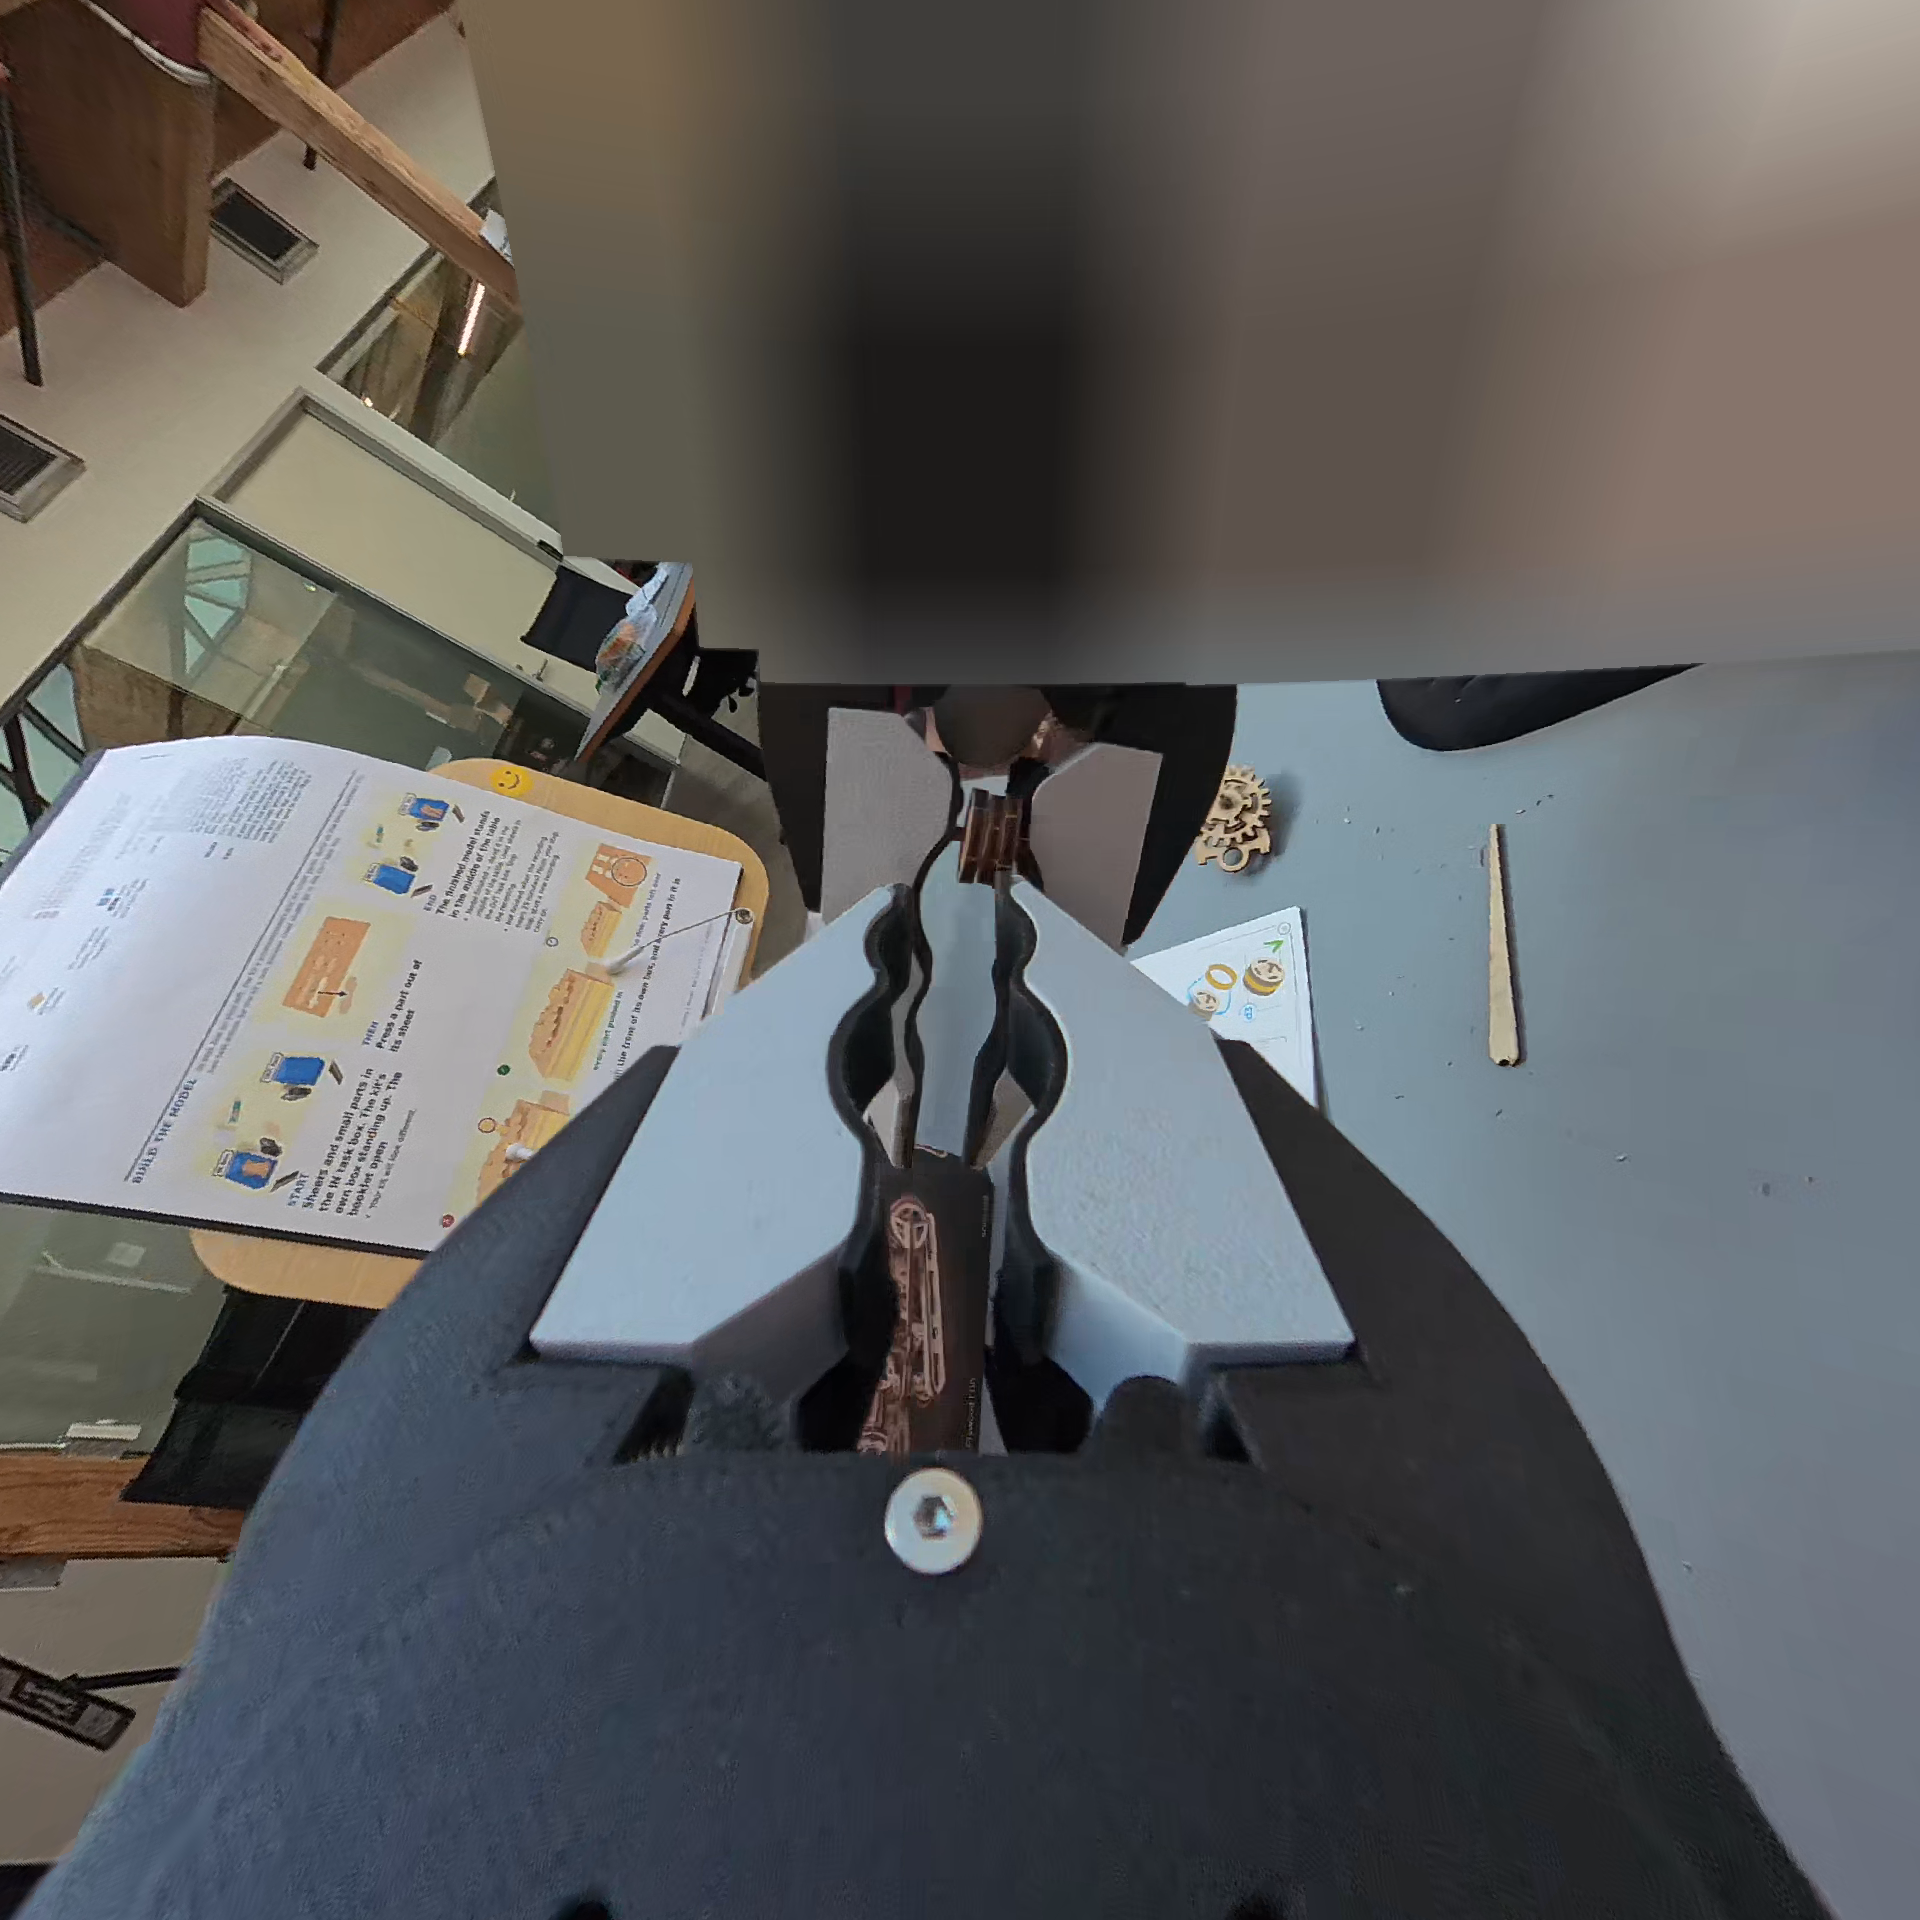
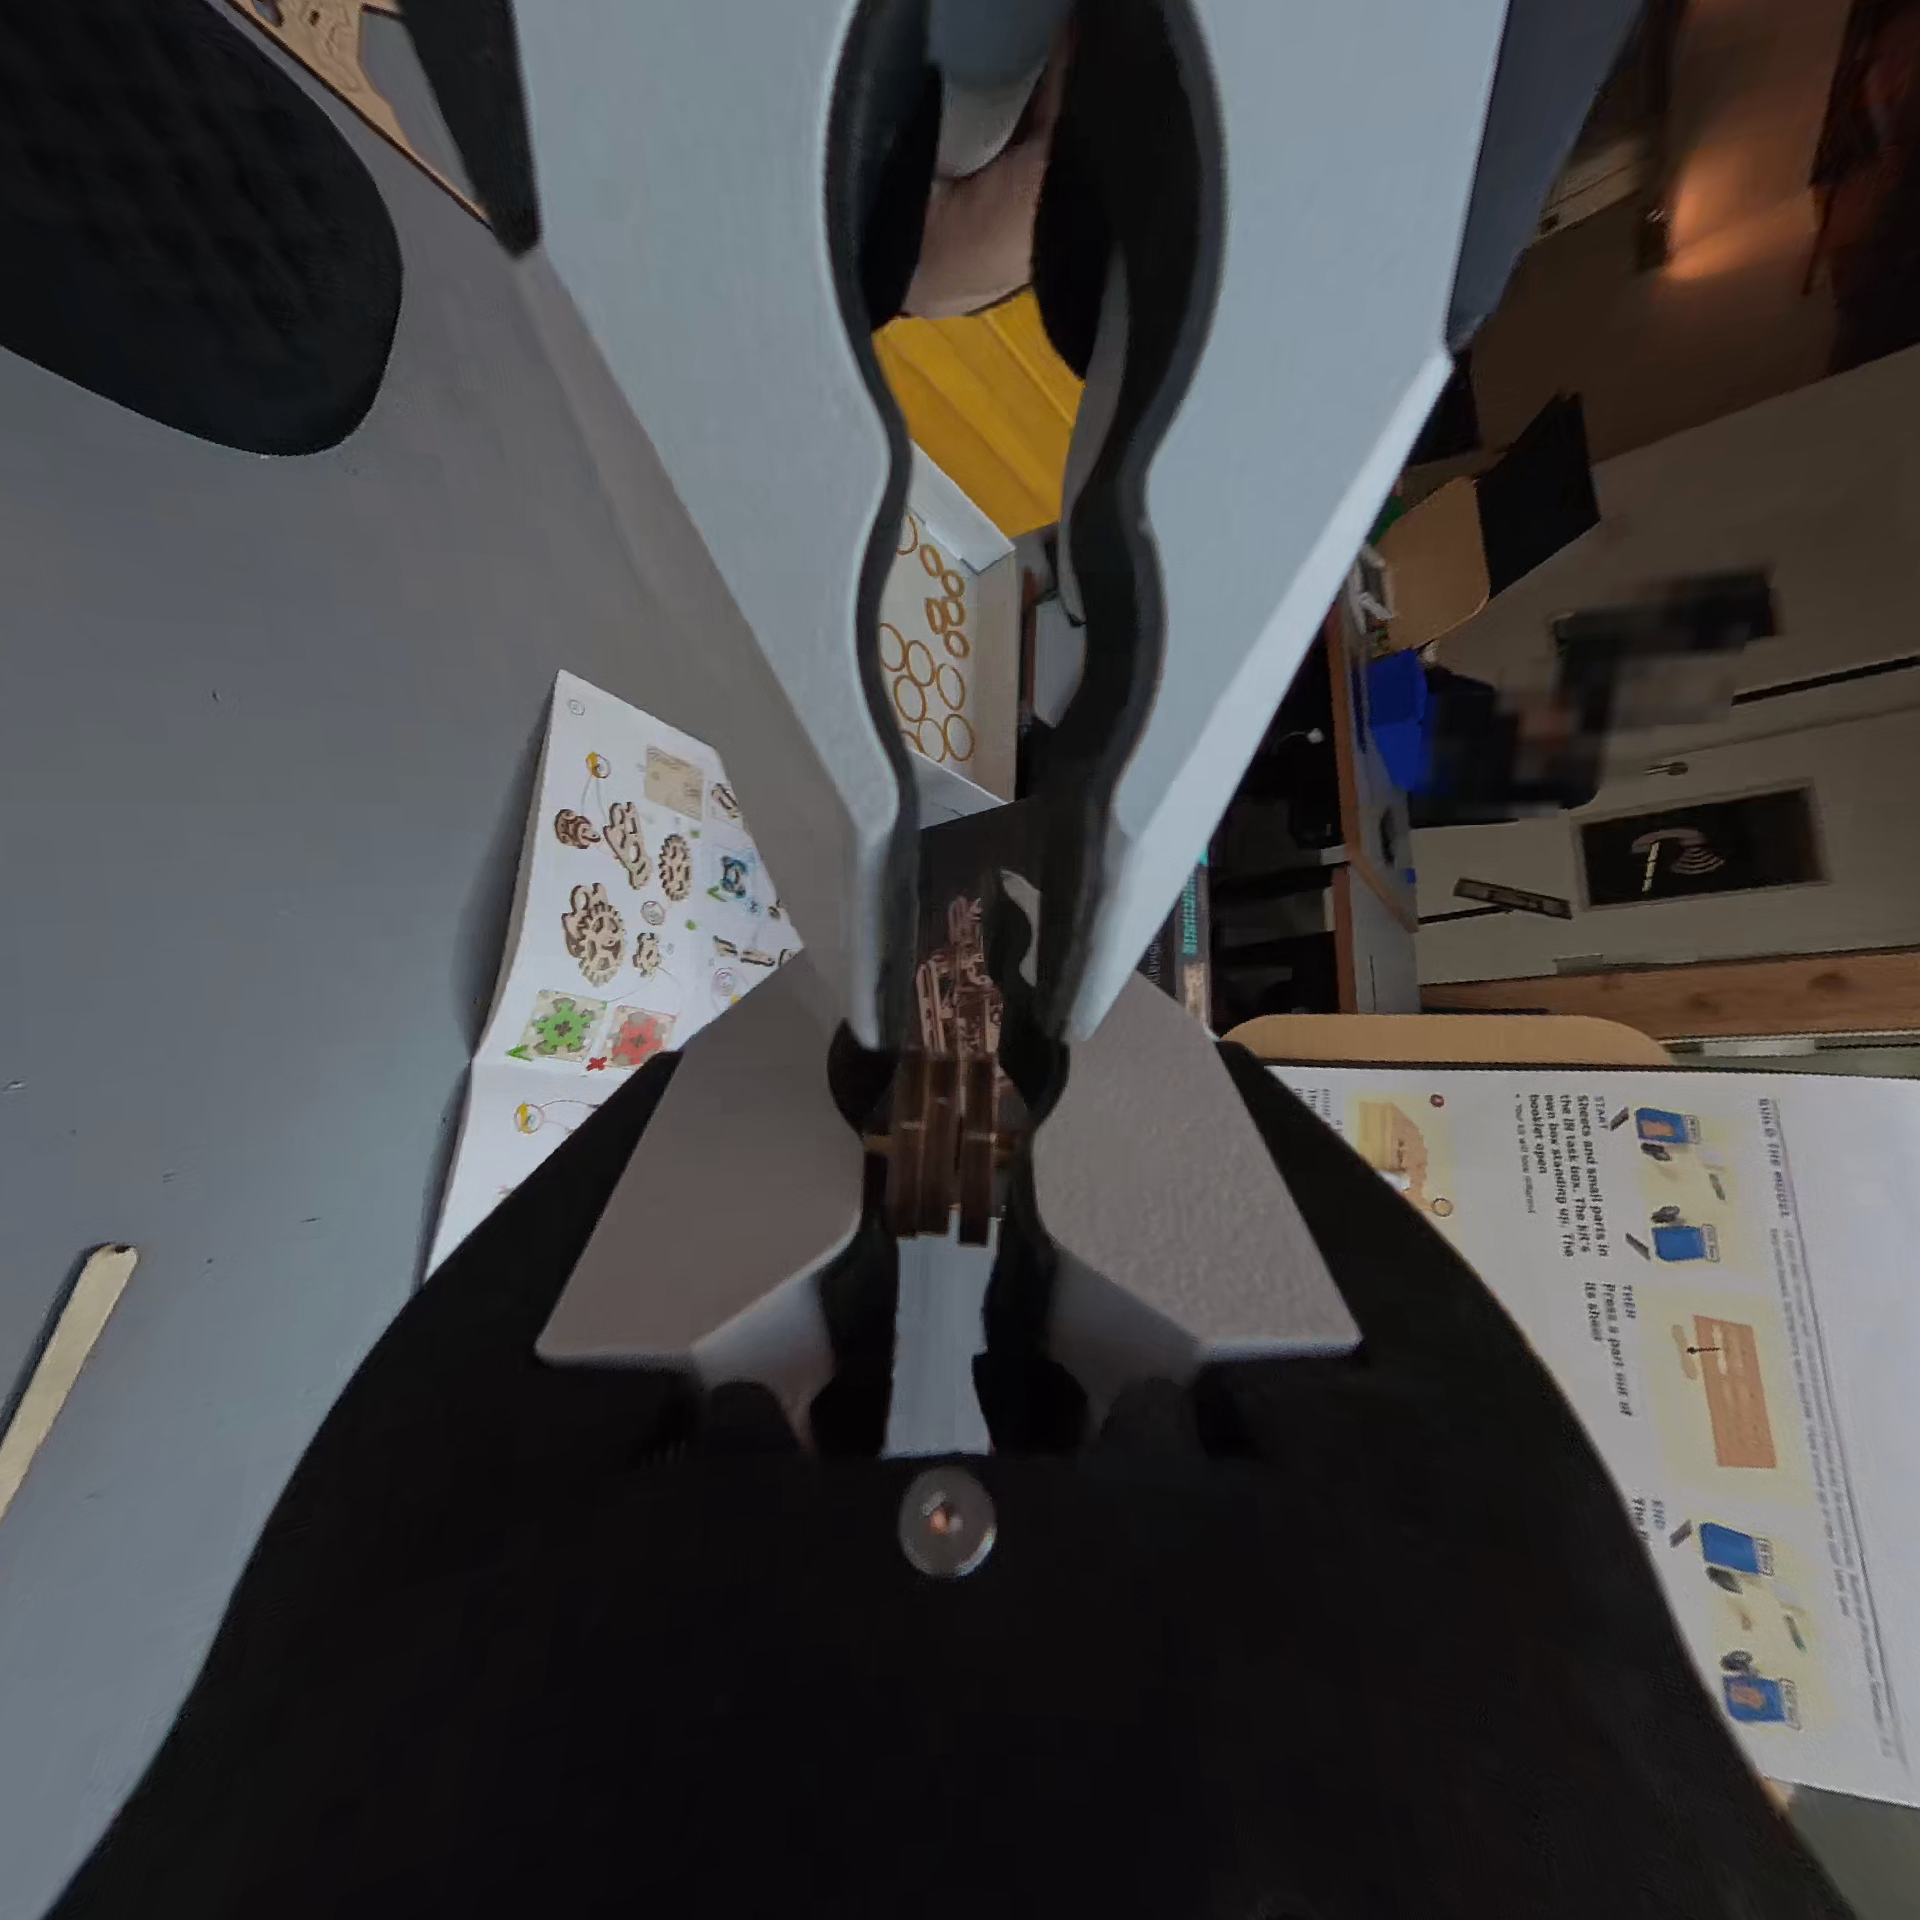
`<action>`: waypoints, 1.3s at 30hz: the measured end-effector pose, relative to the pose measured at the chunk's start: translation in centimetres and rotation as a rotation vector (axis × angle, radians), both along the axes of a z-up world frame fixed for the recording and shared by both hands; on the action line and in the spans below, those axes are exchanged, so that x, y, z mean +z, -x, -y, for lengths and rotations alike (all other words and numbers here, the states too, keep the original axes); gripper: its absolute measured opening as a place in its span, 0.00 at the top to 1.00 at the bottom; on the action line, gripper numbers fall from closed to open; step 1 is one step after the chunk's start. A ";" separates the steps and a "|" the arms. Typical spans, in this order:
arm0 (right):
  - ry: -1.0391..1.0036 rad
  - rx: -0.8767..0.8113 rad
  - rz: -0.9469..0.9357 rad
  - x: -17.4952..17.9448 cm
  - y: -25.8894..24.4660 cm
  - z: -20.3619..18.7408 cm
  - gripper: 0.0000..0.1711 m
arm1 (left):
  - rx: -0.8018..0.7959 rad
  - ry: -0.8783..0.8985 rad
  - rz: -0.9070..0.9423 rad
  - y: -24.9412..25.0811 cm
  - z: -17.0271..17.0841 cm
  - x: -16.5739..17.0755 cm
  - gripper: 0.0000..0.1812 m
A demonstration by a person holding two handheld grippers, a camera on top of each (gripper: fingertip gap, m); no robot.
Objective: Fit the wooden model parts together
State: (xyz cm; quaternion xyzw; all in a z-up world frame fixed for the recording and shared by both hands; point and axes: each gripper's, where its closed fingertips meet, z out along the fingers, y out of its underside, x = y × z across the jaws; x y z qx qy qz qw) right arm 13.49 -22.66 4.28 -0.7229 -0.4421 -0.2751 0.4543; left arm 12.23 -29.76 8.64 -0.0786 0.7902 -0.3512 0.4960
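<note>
Each gripper point(image 1: 956, 883) point(image 2: 940, 1132): black body, 2 grey fingers, 1 silver screw.

From my left wrist camera a big blur patch covers everything from ten to three o'clock. The instruction sheet point(image 1: 343, 966) at nine o'clock runs off the frame edge. My right camera crops the wooden stick point(image 2: 62, 1361) at eight o'clock, and the far gripper's fingers point(image 2: 727, 416) leave at twelve. I can't tell how the wooden part point(image 2: 935, 1153) is pinched, as the fingers hide its sides.
</note>
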 end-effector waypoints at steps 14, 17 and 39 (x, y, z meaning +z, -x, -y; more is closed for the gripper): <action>-0.208 0.218 0.160 2.2 2.5 0.6 0.92 | -0.081 -0.217 0.236 1.4 1.3 0.0 0.94; -0.205 0.232 0.164 2.0 2.8 0.6 0.92 | -0.078 -0.244 0.257 1.4 1.4 -0.1 0.95; -0.151 0.160 0.087 1.4 1.7 0.1 0.91 | -0.001 -0.343 0.305 0.3 1.1 -0.4 0.96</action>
